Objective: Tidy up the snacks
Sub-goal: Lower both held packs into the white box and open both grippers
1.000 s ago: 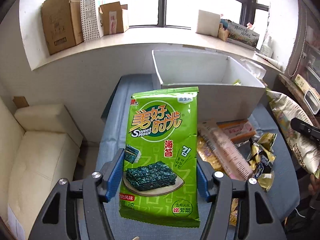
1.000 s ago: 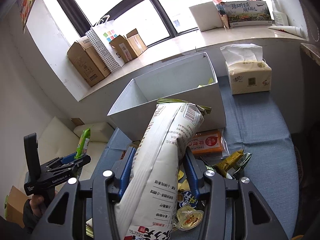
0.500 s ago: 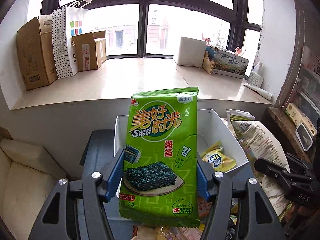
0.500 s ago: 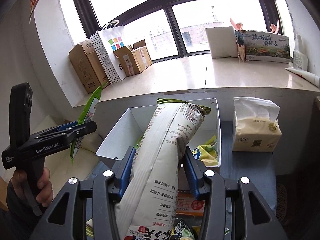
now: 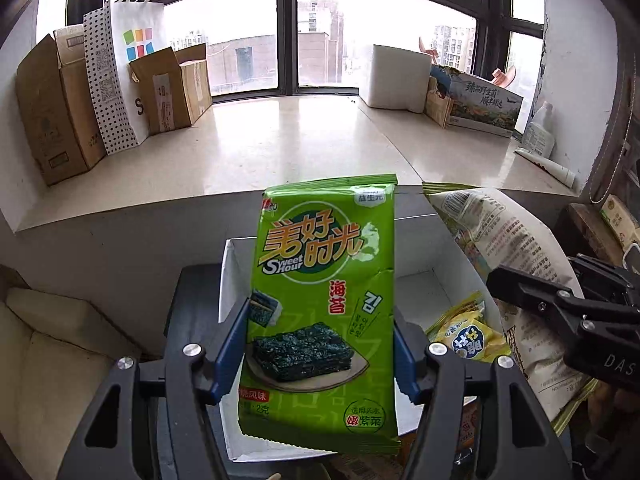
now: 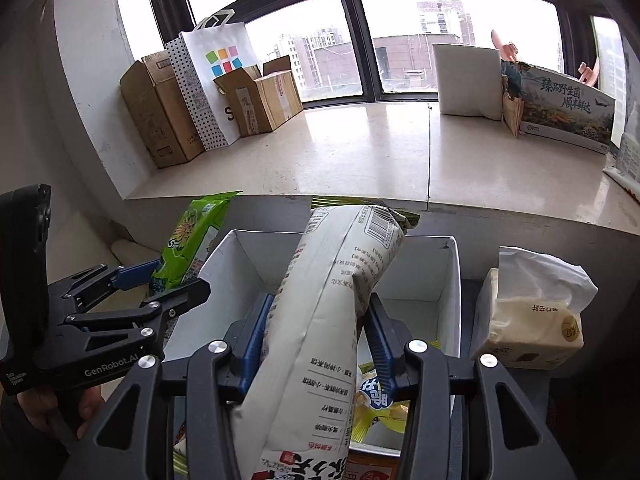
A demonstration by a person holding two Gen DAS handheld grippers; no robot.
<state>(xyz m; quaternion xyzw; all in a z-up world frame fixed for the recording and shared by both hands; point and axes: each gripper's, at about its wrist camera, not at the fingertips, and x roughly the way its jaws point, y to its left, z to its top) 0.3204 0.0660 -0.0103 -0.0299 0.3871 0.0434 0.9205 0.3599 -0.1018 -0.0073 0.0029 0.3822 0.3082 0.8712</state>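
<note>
My left gripper (image 5: 320, 344) is shut on a green seaweed snack packet (image 5: 324, 304) and holds it upright above the left part of the white box (image 5: 230, 280). My right gripper (image 6: 316, 340) is shut on a tall white snack bag (image 6: 320, 320) over the same white box (image 6: 452, 280). A yellow snack packet (image 5: 468, 336) lies inside the box; it also shows in the right wrist view (image 6: 376, 404). The left gripper with the green packet (image 6: 188, 240) shows at the left of the right wrist view. The white bag (image 5: 504, 264) shows at the right of the left wrist view.
A tissue pack (image 6: 532, 320) stands right of the box on the blue-grey table. A wide windowsill (image 5: 280, 148) behind holds cardboard boxes (image 5: 52, 112), a dotted paper bag (image 5: 120, 76) and a printed carton (image 5: 480, 104). A cream sofa (image 5: 52, 360) is at lower left.
Both grippers have risen and moved forward with their packets, from above the snack pile to over the white box. The box's inside now shows from above.
</note>
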